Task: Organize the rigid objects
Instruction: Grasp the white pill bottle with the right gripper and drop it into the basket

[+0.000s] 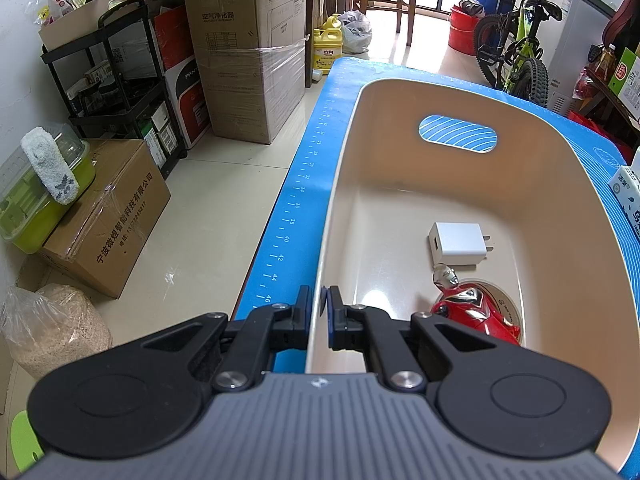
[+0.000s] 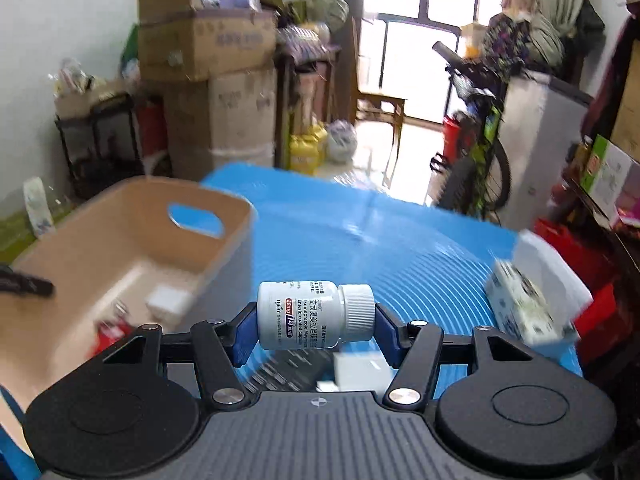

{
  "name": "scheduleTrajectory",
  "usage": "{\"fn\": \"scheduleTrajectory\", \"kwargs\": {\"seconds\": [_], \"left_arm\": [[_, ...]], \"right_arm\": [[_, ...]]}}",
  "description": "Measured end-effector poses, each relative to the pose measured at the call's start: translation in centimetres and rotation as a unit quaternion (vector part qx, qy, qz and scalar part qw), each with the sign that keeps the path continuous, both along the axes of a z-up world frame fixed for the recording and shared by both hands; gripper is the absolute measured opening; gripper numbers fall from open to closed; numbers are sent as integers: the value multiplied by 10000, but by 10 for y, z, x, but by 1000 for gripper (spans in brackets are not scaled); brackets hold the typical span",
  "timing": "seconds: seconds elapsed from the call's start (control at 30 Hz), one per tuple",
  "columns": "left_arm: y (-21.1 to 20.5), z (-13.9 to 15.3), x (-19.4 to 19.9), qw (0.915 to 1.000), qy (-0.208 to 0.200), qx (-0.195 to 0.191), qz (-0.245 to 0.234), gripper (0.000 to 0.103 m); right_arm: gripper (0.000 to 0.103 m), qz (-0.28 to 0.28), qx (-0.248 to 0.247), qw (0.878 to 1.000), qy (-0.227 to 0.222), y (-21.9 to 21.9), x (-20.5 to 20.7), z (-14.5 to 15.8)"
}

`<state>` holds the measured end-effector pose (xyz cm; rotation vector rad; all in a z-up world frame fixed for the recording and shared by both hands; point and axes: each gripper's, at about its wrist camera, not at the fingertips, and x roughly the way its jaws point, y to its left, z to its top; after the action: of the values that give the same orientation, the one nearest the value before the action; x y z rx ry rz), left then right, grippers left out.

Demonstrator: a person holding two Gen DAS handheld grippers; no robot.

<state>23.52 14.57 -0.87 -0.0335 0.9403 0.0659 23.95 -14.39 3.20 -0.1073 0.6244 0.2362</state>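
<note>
A beige plastic bin (image 1: 400, 92) stands on the blue mat (image 1: 304, 184). In it lie a white charger plug (image 1: 458, 244) and a red toy figure (image 1: 476, 312). My left gripper (image 1: 320, 304) is shut on the bin's near left rim. My right gripper (image 2: 316, 320) is shut on a white pill bottle (image 2: 312, 314), held sideways above the mat (image 2: 360, 232), to the right of the bin (image 2: 132, 216). The right wrist view is blurred by motion.
A white patterned box (image 2: 520, 308) and a white container (image 2: 548, 268) sit at the mat's right edge. A dark flat object and a white block (image 2: 356, 372) lie under the right gripper. Cardboard boxes (image 1: 244, 52), a shelf cart and a bicycle (image 1: 516, 48) stand around the table.
</note>
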Motion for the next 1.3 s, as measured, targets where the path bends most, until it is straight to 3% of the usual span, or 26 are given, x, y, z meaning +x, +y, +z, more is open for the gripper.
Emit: {"fn": "scheduleTrajectory", "kwargs": {"seconds": [0.3,0.67,0.97,1.3], "left_arm": [[0,0,0,10000,-1,1,0,9],[0,0,0,10000,0,14,-5,9],[0,0,0,10000,0,19,-5,9],[-1,0,0,10000,-1,15,-4,9]], "right_arm": [[63,806,86,9967,-23,69,1,20],[63,1437,-492,9868,567,134,-2,-12],[64,1487,-743,9799,1100,146,-1,-39],[72,1433,-575,9844,838,132,-7,-35]]}}
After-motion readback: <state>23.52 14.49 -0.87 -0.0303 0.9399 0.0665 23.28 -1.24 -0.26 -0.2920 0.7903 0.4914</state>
